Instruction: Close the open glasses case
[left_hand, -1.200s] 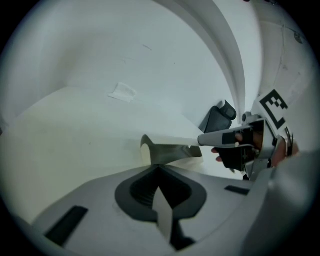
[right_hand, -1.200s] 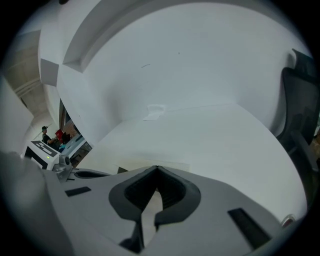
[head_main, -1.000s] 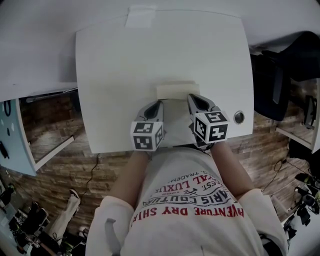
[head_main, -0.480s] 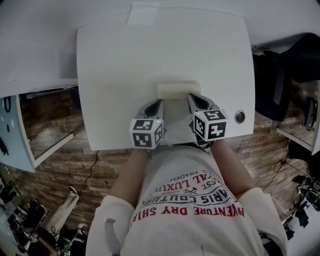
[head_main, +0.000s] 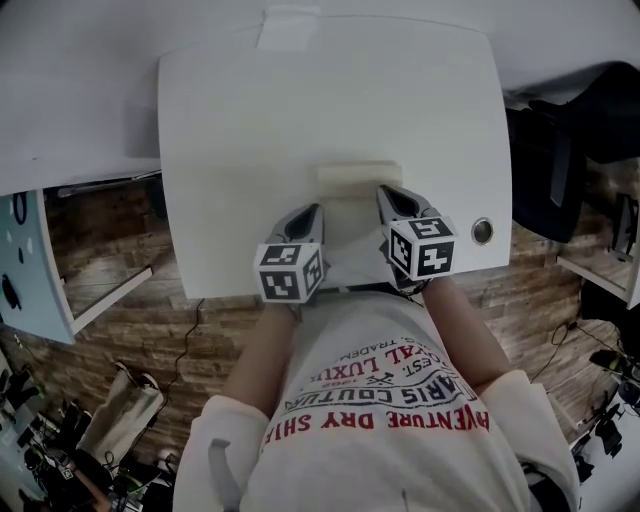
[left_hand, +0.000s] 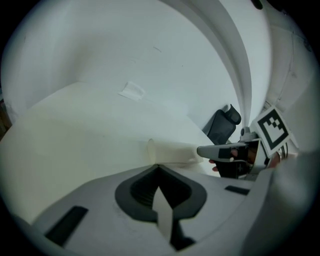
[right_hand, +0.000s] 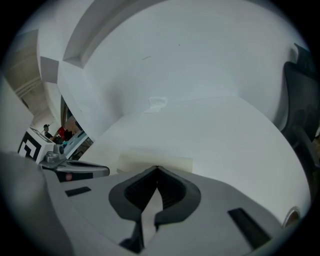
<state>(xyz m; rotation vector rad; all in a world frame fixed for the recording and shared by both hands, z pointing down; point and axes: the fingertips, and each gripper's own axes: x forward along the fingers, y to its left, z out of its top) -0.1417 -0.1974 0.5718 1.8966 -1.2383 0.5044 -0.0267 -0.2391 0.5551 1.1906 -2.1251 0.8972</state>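
Nearest, the left gripper and the right gripper hover low over the near edge of the desk, each with its jaws pressed together on nothing. Just beyond their tips, roughly between them, the glasses case lies crosswise on the desk, a pale cream box. From these views I cannot tell how far its lid stands open or where the hinge runs. It is probably light and stiff-shelled, apt to skid on the smooth top, so one gripper should likely steady the base while the other presses the lid's free edge down. The desk is plain white, with a strip of tape at its far edge and a round fitting at the right. Beyond are a black chair and a wood-patterned floor.
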